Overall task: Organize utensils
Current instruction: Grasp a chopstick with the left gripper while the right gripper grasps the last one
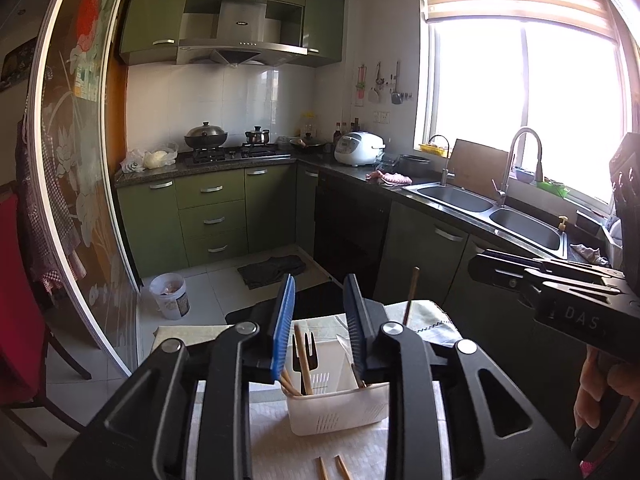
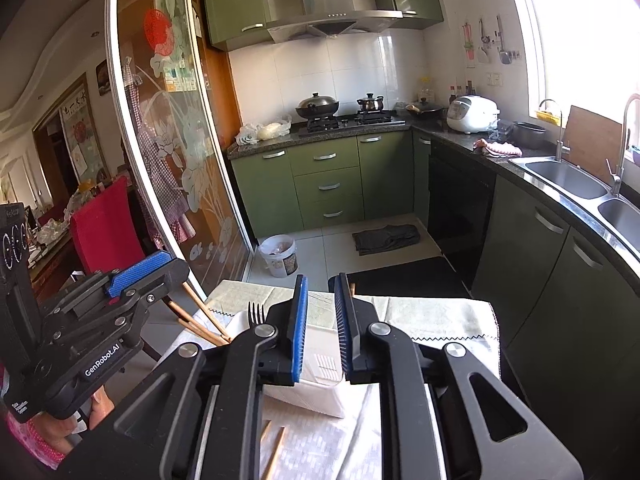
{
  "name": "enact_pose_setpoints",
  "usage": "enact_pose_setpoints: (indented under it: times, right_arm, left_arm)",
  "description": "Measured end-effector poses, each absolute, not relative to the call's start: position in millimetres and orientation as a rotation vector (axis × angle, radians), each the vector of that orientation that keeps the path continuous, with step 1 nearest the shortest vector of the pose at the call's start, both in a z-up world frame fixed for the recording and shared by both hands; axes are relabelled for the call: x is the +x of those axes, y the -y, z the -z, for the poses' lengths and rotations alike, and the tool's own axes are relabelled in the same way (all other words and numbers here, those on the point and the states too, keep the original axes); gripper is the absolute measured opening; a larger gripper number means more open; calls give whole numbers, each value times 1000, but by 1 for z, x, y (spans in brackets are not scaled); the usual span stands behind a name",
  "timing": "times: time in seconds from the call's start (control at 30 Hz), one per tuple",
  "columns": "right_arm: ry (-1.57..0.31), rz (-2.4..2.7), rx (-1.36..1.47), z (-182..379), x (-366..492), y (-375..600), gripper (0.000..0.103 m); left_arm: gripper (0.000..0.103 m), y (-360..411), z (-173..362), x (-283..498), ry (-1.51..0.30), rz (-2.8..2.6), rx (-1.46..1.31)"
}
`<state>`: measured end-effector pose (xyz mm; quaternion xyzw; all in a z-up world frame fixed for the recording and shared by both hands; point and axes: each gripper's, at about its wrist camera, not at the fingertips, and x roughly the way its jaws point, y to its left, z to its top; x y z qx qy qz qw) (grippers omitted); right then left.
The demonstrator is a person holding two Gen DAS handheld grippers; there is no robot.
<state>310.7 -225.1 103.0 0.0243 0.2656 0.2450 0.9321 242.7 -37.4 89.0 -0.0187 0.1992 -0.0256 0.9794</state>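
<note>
A white slotted utensil holder stands on the cloth-covered table. Wooden chopsticks and a black fork stand in its left end. My left gripper hovers over the holder, open, with the chopsticks and fork in the gap, clear of the blue pads. One more chopstick stands upright at the holder's right side. My right gripper is open just above the holder, nothing between its pads; the chopstick tip peeks out behind its right finger. Loose chopsticks lie on the table in front.
A green runner covers the table's far edge. Beyond are a black mat, a white bucket and a dark rag on the tiled floor. Green cabinets and a double sink run along the right. A glass sliding door and a red chair stand at left.
</note>
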Motion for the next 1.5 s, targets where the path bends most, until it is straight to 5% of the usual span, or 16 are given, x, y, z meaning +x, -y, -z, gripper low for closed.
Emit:
enact_pose_setpoints:
  times: [0.13,0.43,0.63,1.17,1.3,1.5]
  right_arm:
    - [-509,-484,57,-96,262,254,27]
    - [-683,-440,168,5,178,324,32]
    - [-738,-405,239,40,156,362,37]
    - [-744,-403,351,54,154,403,37]
    - [-753,-402,364,57,158,406,37]
    - [-771,-402,369,61,159,405,37]
  left_arm:
    - [58,33,-88,208,-430,45,-53]
    - [59,33,52,202,-1001,66,-110]
    - [44,38,110,221,-1197,49,-158]
    - [22,62,135,257,-1253,-34,-73]
    - [7,67,135,260,-1241,-45,-45]
    - [6,64,128,254,-1187,-38,-89]
